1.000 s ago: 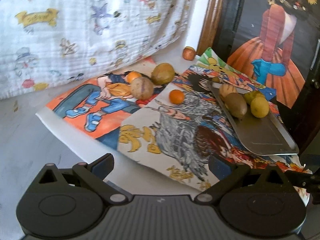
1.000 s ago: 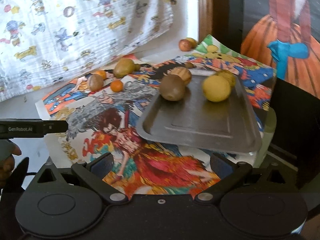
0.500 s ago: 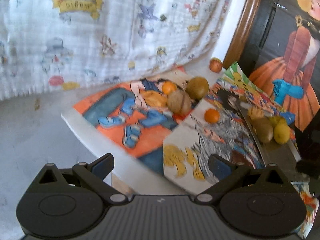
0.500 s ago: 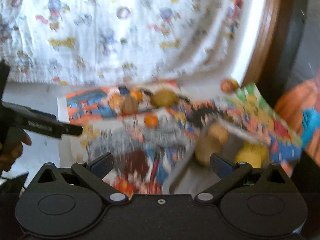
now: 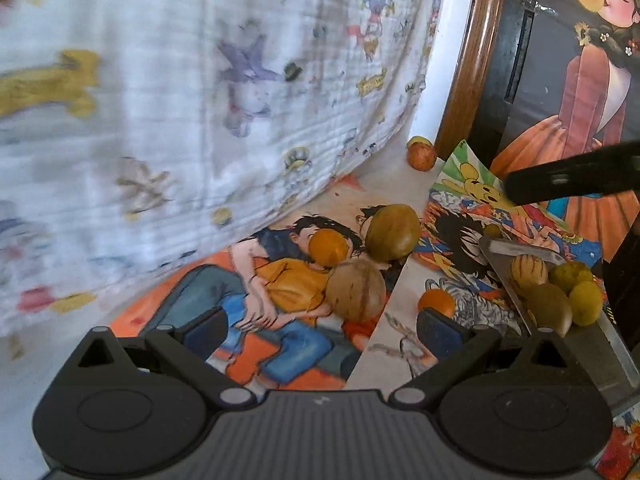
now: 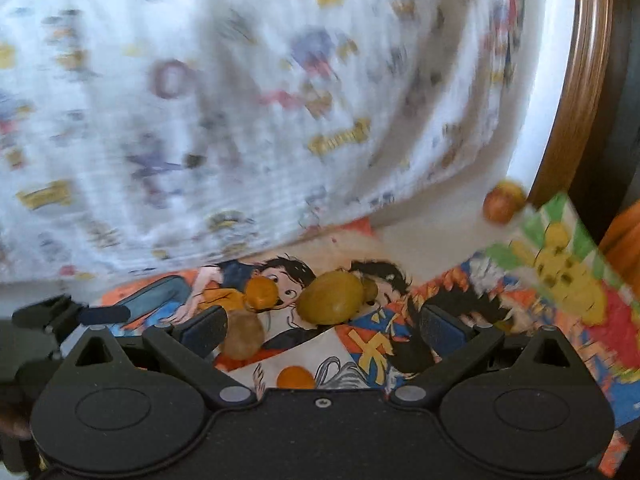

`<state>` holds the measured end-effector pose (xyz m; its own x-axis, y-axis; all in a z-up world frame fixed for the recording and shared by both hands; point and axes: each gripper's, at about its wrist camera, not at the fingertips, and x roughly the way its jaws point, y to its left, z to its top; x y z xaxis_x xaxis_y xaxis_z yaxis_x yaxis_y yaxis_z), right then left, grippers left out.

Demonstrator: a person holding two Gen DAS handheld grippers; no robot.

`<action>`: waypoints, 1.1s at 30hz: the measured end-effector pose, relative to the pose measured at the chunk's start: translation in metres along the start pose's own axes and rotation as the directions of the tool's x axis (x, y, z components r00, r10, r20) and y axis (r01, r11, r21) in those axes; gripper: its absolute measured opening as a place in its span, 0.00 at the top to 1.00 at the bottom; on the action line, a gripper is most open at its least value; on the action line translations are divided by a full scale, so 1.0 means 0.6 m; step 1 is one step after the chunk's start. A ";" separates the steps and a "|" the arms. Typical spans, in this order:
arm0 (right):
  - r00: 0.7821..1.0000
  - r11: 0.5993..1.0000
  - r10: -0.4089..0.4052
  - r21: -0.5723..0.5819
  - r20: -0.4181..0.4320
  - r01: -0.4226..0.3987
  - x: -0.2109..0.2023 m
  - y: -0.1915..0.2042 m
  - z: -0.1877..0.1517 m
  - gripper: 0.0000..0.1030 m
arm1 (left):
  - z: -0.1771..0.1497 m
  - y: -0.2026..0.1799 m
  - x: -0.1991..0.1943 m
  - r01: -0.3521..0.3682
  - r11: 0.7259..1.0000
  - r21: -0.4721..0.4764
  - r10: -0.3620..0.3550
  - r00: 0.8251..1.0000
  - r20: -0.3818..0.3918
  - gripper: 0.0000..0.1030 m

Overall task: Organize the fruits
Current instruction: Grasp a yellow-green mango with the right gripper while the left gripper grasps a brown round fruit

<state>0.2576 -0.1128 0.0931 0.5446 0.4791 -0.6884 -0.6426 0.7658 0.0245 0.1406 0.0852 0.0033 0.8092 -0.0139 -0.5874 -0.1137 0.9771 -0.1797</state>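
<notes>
Facing loose fruit | we hold both claws spread, empty | green fruit [image 6: 330, 297] dead ahead of right gripper [image 6: 322, 330], long axis crosswise | left gripper [image 5: 320, 330] nearer tan fruit [image 5: 356, 288]

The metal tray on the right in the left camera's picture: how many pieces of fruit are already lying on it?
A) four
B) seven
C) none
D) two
A: on the metal tray lie four pieces, a striped tan fruit, a brownish-green fruit and two yellow-green fruits, while others lie on the posters.
</notes>
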 end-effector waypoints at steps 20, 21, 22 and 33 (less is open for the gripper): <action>0.977 0.922 0.147 0.378 -0.152 -0.080 0.259 -0.072 -0.001 0.28 | 0.018 -0.011 0.126 0.078 0.995 -0.067 -0.080 0.996 -0.031 0.21; 0.978 0.920 0.149 0.383 -0.146 -0.083 0.260 -0.073 -0.001 0.29 | 0.019 -0.013 0.127 0.079 0.995 -0.066 -0.081 0.996 -0.031 0.22; 0.978 0.918 0.150 0.387 -0.142 -0.085 0.261 -0.074 0.000 0.29 | 0.018 -0.015 0.129 0.078 0.995 -0.063 -0.080 0.996 -0.031 0.25; 0.981 0.913 0.149 0.399 -0.127 -0.087 0.267 -0.074 -0.006 0.37 | 0.017 -0.021 0.134 0.074 0.996 -0.043 -0.075 0.996 -0.043 0.50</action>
<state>0.3715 -0.0720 -0.0209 0.3702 0.5296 -0.7632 -0.4186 0.8285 0.3719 0.2129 0.0740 -0.0337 0.7902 -0.0965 -0.6052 -0.0788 0.9633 -0.2566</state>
